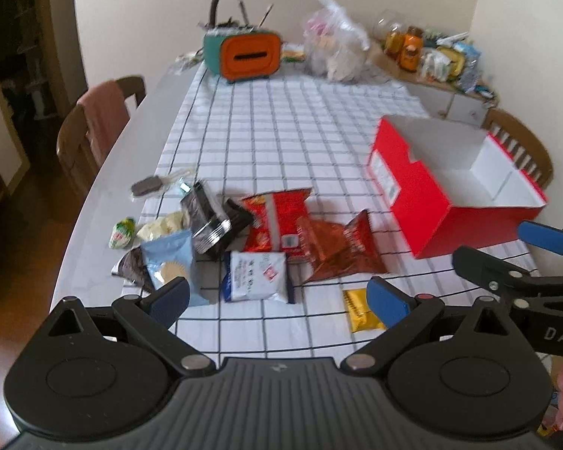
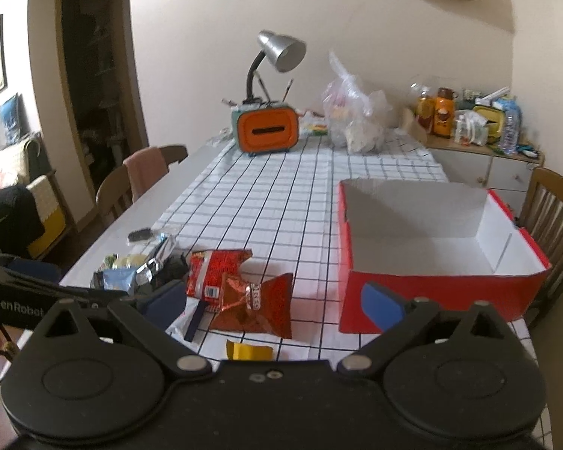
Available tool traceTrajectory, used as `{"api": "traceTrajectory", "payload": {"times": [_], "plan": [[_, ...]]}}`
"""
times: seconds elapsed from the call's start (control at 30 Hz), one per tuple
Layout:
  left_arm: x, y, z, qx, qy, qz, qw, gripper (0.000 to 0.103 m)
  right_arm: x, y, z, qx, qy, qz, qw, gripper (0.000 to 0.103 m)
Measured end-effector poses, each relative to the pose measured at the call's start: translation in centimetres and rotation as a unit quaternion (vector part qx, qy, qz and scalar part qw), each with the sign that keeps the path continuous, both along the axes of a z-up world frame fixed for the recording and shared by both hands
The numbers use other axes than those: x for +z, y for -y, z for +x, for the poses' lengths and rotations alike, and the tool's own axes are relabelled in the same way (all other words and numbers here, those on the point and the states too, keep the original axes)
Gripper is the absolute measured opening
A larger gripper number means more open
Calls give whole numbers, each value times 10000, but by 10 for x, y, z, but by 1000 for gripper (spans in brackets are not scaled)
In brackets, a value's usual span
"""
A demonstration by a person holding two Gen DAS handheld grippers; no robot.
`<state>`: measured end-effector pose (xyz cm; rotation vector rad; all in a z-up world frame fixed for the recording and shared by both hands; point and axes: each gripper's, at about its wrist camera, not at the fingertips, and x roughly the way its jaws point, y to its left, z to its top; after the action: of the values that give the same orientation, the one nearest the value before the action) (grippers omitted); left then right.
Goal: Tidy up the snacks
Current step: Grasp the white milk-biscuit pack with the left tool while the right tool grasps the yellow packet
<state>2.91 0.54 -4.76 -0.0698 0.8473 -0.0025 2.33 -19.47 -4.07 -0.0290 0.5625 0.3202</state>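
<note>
The counter (image 1: pixel 266 120) is covered by a checked cloth. An open red box (image 1: pixel 469 221) is seen at right of frame; snack packets (image 1: pixel 281 225) are scattered left of it at centre. Both the left claw (image 1: pixel 277 298) and right claw (image 2: pixel 274 302) are held spread, gripping nothing.
</note>
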Motion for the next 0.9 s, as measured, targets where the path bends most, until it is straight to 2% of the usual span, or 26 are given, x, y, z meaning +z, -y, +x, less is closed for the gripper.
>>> {"api": "traceTrajectory", "payload": {"times": [0.23, 0.37, 0.53, 0.6, 0.73, 0.9], "plan": [[-29, -12, 18, 95, -428, -4, 9990, 101, -34, -3, 29, 221, -487, -246, 9983, 95], [-38, -12, 26, 49, -435, 39, 9990, 101, -55, -12, 43, 536, -758, -423, 9948, 92], [-51, -13, 43, 65, -568, 77, 9983, 101, -77, -25, 56, 1196, -1018, -714, 9850, 88], [-59, -11, 50, 52, -649, 111, 9978, 100, -85, -30, 62, 1303, -1149, -805, 9815, 87], [-71, -6, 64, -12, -734, 196, 9971, 100, -97, -37, 72, 1334, -1468, -796, 9769, 83], [-81, -3, 85, -112, -823, 205, 9963, 98, -107, -39, 86, 1082, -1982, -577, 9725, 79]]}}
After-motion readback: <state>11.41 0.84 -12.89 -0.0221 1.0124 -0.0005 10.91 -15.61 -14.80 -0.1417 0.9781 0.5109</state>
